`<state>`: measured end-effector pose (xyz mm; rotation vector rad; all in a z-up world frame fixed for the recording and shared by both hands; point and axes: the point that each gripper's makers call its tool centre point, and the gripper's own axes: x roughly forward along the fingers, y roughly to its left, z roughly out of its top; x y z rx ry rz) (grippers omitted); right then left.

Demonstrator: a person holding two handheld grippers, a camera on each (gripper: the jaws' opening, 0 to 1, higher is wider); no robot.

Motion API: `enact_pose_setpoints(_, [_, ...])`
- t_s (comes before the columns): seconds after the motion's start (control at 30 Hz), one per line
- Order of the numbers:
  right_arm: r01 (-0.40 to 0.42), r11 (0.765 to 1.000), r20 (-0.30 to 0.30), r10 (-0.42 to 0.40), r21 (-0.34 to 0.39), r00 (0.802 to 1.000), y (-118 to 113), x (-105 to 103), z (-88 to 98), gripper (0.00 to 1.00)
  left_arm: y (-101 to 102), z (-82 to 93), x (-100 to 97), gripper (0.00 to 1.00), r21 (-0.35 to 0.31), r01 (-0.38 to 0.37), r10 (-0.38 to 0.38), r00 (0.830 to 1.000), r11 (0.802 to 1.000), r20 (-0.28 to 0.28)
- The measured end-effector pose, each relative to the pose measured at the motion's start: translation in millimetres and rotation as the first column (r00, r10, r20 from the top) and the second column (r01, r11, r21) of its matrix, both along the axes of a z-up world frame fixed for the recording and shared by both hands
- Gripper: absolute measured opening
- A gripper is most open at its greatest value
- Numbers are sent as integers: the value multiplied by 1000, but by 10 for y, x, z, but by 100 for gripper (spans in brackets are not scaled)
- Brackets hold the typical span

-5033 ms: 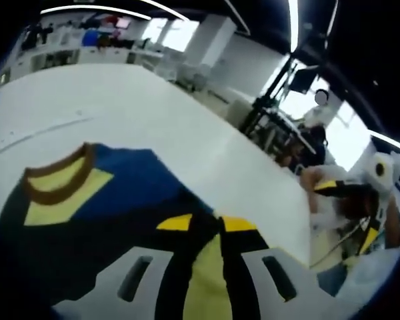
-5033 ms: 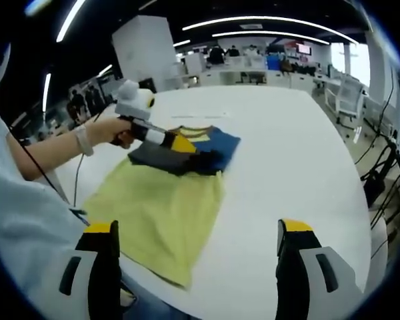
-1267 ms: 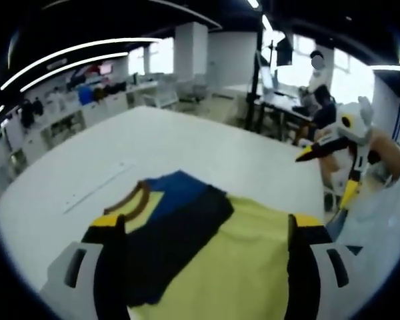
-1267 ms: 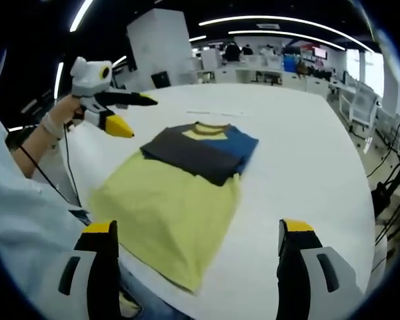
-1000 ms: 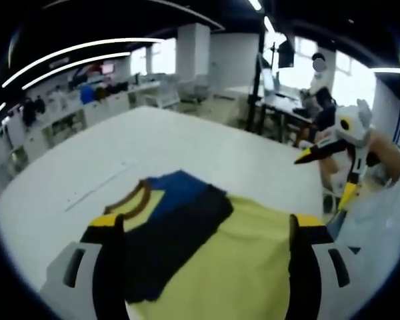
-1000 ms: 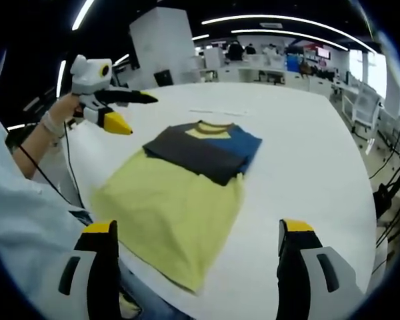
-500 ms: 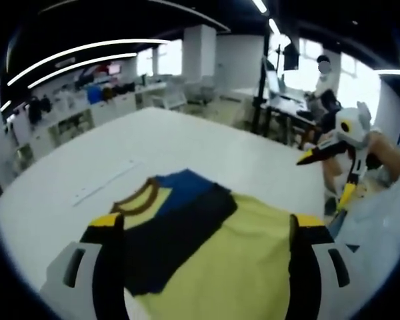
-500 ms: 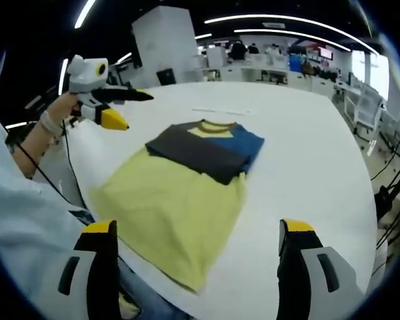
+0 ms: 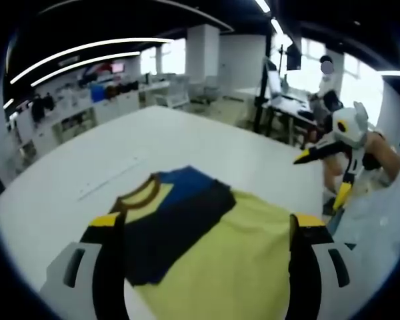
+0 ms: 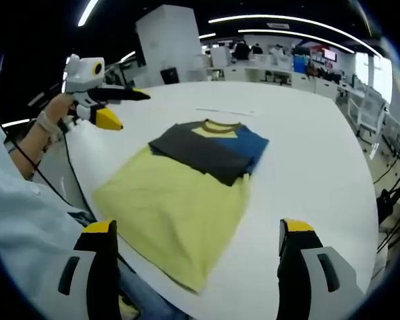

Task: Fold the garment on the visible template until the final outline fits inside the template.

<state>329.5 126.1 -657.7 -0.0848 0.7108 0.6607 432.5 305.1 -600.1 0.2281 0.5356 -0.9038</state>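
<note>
Shirt (image 10: 187,187) lies flat on table (image 10: 307,153), long axis 7-to-1 o'clock, yellow hem nearest; left gripper (image 10: 110,107) at 10 & right gripper (image 10: 197,267) both wide open, empty, w/ right closer.

No legible txt, labels, brands or nos. anywhere.

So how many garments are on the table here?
1. A single garment lies on the white table; its dark sleeves are folded across the chest, the yellow body spread toward the near edge. Nothing else seems hidden.
</note>
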Motion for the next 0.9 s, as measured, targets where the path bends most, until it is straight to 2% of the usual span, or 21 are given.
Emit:
enact_pose_setpoints(0.4, [-26,1000,1,26,-3,1000,17,17,13,100,23,-1,-61,100,6,-12,12,1000,1000,-8])
enact_pose_setpoints(0.53, [-26,1000,-3,26,-3,1000,15,8,7,100,22,44,-73,100,-14,-22,22,1000,1000,-8])
enact_pose_setpoints(0.9, [-26,1000,-17,26,-5,1000,7,-33,-14,100,125,43,-136,100,-10,-49,49,999,999,-11])
